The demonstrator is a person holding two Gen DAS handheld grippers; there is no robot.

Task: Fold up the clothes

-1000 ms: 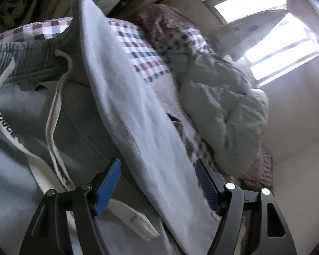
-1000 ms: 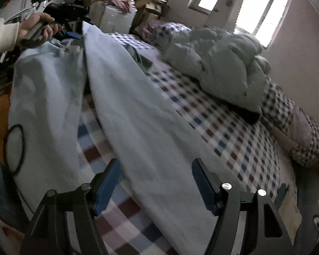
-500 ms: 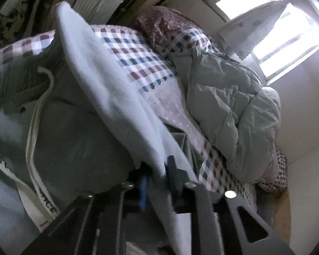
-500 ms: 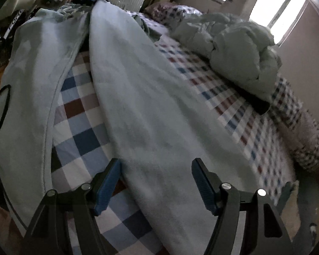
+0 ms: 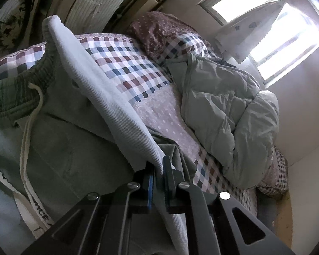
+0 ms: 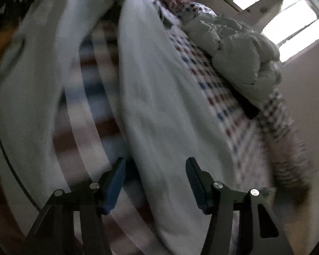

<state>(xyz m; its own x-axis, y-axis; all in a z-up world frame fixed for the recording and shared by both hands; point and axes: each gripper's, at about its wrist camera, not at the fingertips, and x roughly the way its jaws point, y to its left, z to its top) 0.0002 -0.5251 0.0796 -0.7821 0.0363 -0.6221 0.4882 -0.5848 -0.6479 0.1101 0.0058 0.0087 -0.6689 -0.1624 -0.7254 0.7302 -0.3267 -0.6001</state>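
Observation:
Pale grey-blue sweatpants [image 5: 100,85] lie on the checked bed, with a ribbed waistband [image 5: 17,80] and white drawstrings [image 5: 27,140] at the left. My left gripper [image 5: 158,173] is shut on a raised fold of the pants' edge near the waist. In the right wrist view one pant leg [image 6: 163,97] runs away from me down the middle and the other leg [image 6: 34,68] lies at the left. My right gripper [image 6: 155,182] is open, low over the near end of the middle leg, which lies between its fingers. That view is blurred.
A crumpled pale green duvet [image 5: 227,114] is heaped on the right side of the bed; it also shows in the right wrist view [image 6: 244,61]. A dotted pillow [image 5: 159,29] lies at the head. The checked sheet [image 5: 127,63] shows between. Bright windows [image 5: 287,42] behind.
My left gripper has closed on the fold of the pants and lifted it. My right gripper has moved closer and lower along the pant leg, staying open.

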